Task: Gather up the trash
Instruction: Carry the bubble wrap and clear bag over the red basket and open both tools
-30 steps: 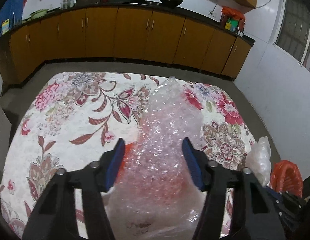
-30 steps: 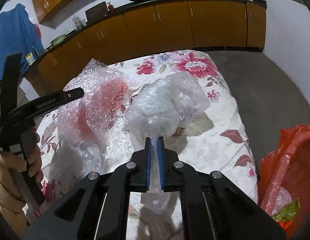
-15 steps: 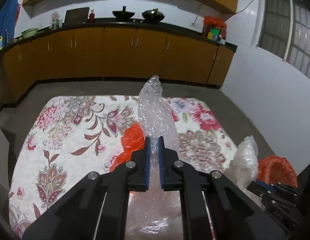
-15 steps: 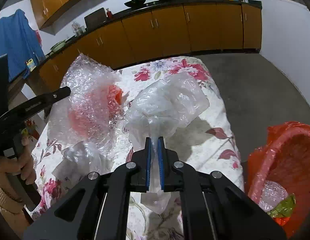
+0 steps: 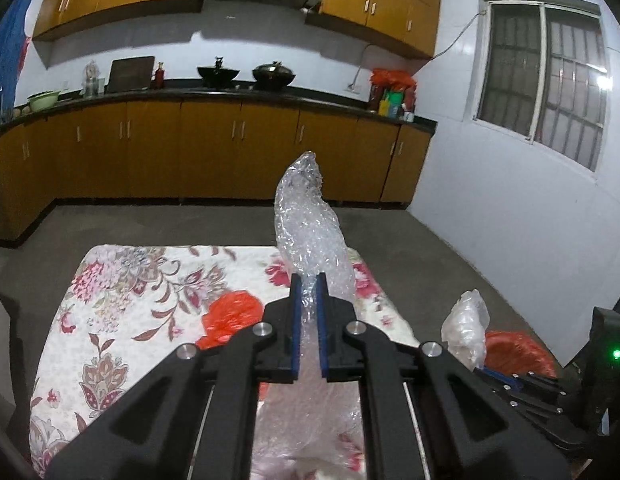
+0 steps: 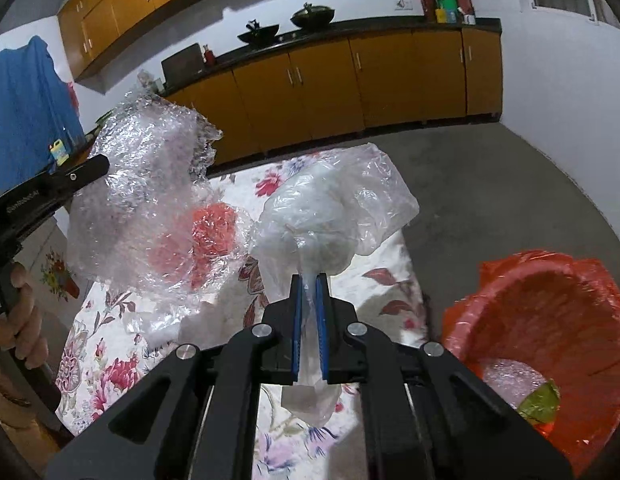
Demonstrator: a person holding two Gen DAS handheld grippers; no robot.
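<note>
Bubble wrap point(image 6: 150, 200) is the leftmost piece I have in hand: my left gripper point(image 5: 308, 312) has its jaws clamped on a gathered neck of it, and the sheet hangs clear above the worktop point(image 5: 122, 304), which is covered in a floral cloth. Through the wrap, and directly in the left wrist view, I can see an orange plastic bag point(image 5: 230, 316) lying on the cloth, not yet picked up.

Moving right, my right gripper point(image 6: 308, 312) has its jaws shut tight on a twisted tail of a clear plastic bag point(image 6: 333, 216), which is lifted off the cloth with its crumpled bulk forward of the fingertips.

Furthest right, the red bin point(image 6: 549, 320), lined with an orange bag, stands just beside the worktop's edge. It already holds some trash: a clear crumpled piece and a green wrapper point(image 6: 539, 402) at the bottom.

By my reckoning the job is past halfway. Both pieces I hold have yet to go into the bin, and the orange bag on the cloth is left after that. I cannot tell whether more lies on the near part of the worktop.
</note>
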